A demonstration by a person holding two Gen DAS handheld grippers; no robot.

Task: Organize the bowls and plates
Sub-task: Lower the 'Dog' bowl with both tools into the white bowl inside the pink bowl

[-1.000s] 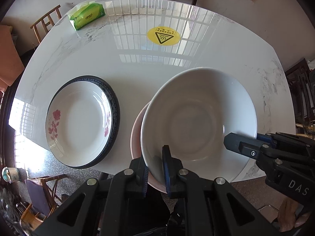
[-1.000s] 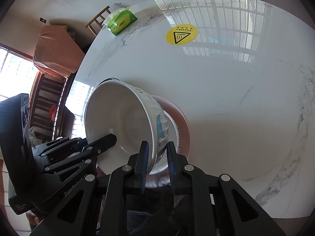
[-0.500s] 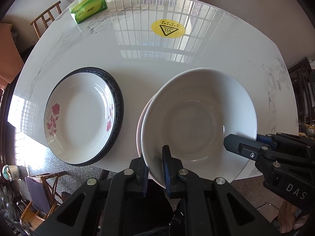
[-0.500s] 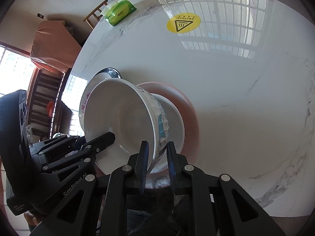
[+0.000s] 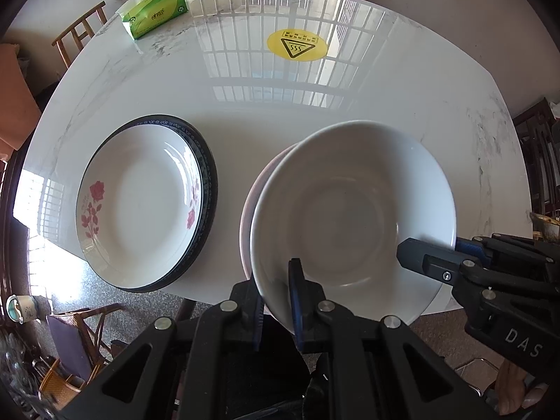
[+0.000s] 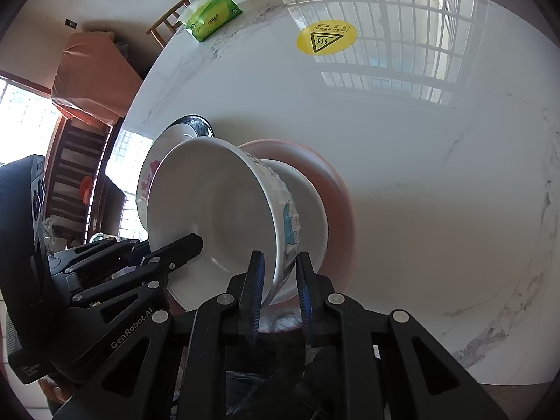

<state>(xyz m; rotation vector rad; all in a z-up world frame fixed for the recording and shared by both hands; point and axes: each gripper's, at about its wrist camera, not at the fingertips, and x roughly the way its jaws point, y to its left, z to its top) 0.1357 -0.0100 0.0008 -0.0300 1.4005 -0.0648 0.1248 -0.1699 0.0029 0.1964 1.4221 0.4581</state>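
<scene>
- Your left gripper has its fingers clamped narrow on the near rim of the white bowl, one finger inside the bowl and one outside.
- Your right gripper pinches the same bowl at another spot on the rim, its fingers close together with the bowl wall between them.
- Only the right view shows the bowl's outer wall, with a blue printed figure just above the fingers, and the pink plate spreading out beyond it.
- In the left view that plate is a thin sliver left of the bowl; whether the bowl touches it you cannot tell from either view.
- The left view gives you the rose plate whole, left of your fingers, stacked on a dark-rimmed plate; the right view cuts it to an edge behind the bowl.
- Far ahead on the tabletop sit a green tissue pack and a yellow warning sticker.
- The left gripper looks down into the bowl; the right one comes in at a slant.
</scene>
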